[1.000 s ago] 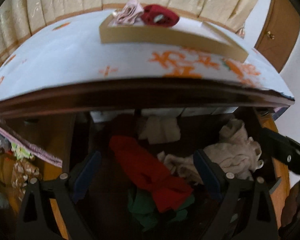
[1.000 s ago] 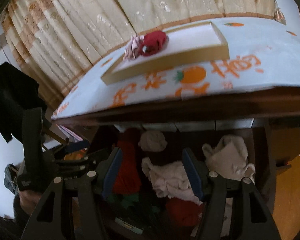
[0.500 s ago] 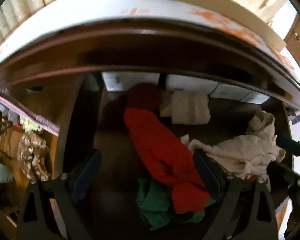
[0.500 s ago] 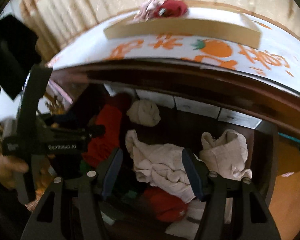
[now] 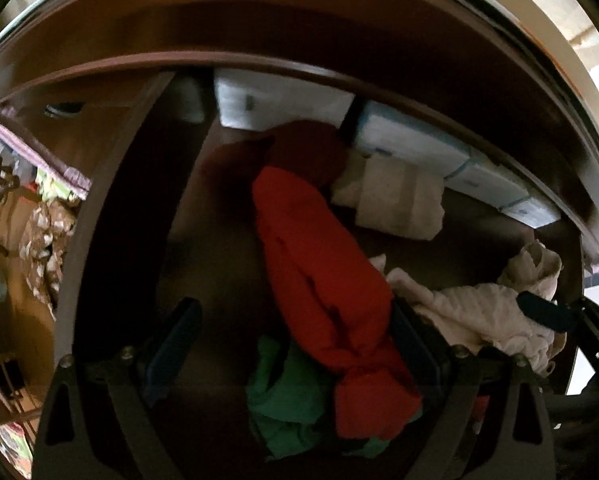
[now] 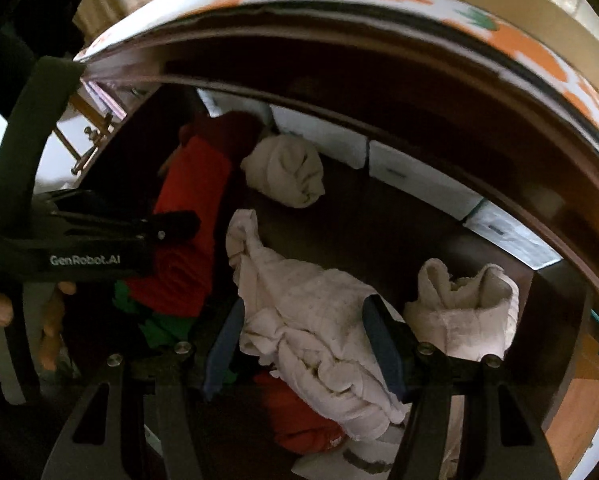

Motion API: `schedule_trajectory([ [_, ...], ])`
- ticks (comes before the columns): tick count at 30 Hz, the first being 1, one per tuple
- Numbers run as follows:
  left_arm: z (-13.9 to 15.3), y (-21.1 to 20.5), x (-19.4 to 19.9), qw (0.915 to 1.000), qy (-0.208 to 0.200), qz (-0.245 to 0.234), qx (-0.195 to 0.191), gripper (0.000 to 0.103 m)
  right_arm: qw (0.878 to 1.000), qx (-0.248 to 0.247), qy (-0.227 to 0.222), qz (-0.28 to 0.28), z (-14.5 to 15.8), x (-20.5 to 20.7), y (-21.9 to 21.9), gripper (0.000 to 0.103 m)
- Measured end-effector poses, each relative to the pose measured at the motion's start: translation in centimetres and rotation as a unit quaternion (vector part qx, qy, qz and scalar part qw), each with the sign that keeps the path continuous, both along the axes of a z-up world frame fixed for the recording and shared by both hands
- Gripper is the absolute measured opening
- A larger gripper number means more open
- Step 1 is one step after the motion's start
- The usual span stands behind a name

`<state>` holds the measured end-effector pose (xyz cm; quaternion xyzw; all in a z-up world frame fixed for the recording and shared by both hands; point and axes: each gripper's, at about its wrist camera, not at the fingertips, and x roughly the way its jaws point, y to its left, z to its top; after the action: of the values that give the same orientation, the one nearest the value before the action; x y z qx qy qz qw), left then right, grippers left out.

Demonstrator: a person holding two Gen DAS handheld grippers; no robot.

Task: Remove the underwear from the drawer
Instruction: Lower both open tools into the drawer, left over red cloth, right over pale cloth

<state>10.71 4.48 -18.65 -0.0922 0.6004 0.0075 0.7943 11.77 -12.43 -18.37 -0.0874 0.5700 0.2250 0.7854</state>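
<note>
The left gripper (image 5: 295,344) is held spread wide over the open drawer (image 5: 111,216), its fingers set either side of a red garment (image 5: 319,280) and a green one (image 5: 287,400) without gripping them. The right gripper (image 6: 303,344) is likewise parted — a crumpled cream underwear piece (image 6: 307,320) lies between its fingers, unclamped. Two rolled cream pieces (image 6: 287,172) are seen further back, beside white boxes (image 6: 419,184).

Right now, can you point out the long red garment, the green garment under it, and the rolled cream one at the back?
long red garment (image 5: 319,272), left wrist view, mid-length.
green garment (image 5: 287,396), left wrist view, bunched centre.
rolled cream garment (image 6: 287,172), right wrist view, middle of roll.
</note>
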Motion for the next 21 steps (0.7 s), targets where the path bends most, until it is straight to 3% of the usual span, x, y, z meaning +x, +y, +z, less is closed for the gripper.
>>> schedule_trajectory([
  [11,0.5,1.4,-0.6,0.9988,0.017,0.044,-0.015,0.095,0.999,-0.028,0.019,0.024,-1.5,0.8,-0.1,0.064],
  [17,-0.1,0.6,-0.5,0.9973,0.04,0.056,-0.027,0.095,0.994,-0.075,0.022,0.075,-2.7,0.6,1.7,0.07],
  [21,2.0,1.1,-0.8,0.9974,0.01,0.062,-0.037,0.095,0.989,-0.105,0.019,0.103,-3.7,0.4,2.5,0.075],
])
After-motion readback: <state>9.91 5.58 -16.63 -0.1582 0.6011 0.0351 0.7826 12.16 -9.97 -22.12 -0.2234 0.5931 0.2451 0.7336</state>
